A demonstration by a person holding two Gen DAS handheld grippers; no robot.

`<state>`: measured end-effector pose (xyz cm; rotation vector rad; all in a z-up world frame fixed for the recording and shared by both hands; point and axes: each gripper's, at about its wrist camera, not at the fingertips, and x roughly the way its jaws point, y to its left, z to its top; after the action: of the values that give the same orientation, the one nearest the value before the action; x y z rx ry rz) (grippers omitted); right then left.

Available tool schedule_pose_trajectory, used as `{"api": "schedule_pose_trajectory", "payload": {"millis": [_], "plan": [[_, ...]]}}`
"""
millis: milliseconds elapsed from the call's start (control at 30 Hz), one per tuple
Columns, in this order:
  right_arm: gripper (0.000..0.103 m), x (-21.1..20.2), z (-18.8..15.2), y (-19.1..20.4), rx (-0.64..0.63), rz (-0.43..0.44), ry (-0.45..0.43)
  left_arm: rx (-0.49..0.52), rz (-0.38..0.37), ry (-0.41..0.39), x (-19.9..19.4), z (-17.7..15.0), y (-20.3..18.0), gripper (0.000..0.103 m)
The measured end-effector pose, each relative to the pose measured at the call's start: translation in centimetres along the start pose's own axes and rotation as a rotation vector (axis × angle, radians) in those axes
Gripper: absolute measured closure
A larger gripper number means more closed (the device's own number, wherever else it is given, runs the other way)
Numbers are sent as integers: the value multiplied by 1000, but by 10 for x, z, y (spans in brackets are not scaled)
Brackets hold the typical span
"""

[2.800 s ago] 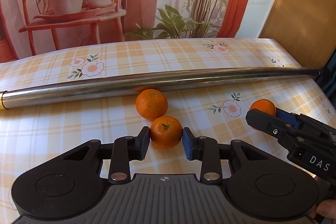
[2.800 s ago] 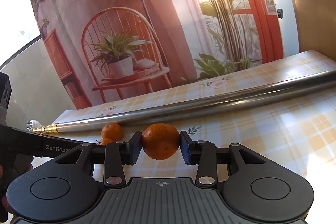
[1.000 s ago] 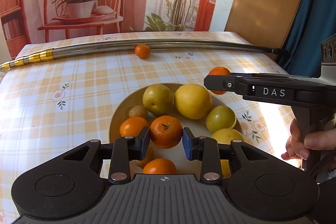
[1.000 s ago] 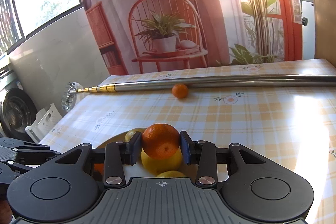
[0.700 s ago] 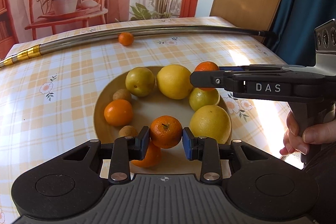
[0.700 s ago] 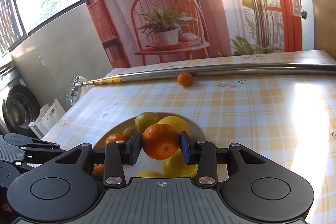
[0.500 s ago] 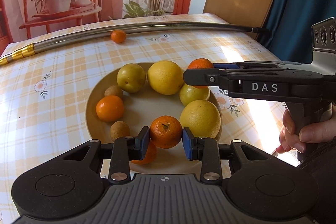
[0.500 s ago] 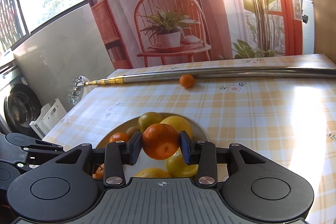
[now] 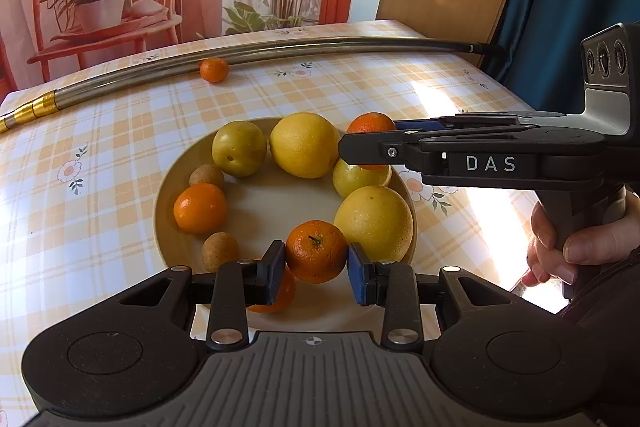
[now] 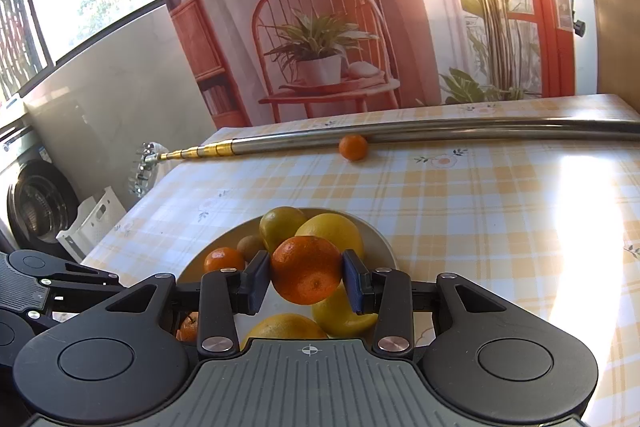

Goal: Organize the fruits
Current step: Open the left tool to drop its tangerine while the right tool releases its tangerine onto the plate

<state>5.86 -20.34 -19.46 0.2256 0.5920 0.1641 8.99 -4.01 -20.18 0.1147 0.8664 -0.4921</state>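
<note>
My left gripper (image 9: 316, 267) is shut on a stemmed mandarin (image 9: 316, 251), held over the near part of the beige plate (image 9: 276, 207). My right gripper (image 10: 306, 285) is shut on a second mandarin (image 10: 306, 269) above the plate's (image 10: 378, 233) right side; from the left wrist view that gripper (image 9: 360, 151) reaches in from the right with the fruit (image 9: 370, 123) showing behind its finger. On the plate lie yellow citrus (image 9: 304, 145), a green-yellow fruit (image 9: 239, 148), a mandarin (image 9: 200, 207), two small brown fruits and another mandarin half hidden under my left finger.
One loose mandarin (image 9: 214, 69) rests against a long metal pole (image 9: 280, 53) across the far side of the checked tablecloth (image 9: 100, 147). A hand (image 9: 568, 251) grips the right tool's handle. A washing machine (image 10: 36, 207) and white crate stand off the table's left.
Both grippers have carried their mandarins back from the pole to over the plate; in the last half second the left one edged slightly forward and lower over it.
</note>
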Motion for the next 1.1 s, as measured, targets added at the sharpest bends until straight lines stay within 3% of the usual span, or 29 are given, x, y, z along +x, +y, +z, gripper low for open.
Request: {"api": "schedule_pose_trajectory", "payload": {"millis": [700,800,1100], "plan": [[67,0,-1,0,2,0,5,-5,22,-5,-3,-2,0,64],[67,0,-3,0,5,-1,10,-42,57,-30,-7,-2,6,56],[66,3,-3,0,4,2,19,-206,171,-126,-25,-2,32,56]]}}
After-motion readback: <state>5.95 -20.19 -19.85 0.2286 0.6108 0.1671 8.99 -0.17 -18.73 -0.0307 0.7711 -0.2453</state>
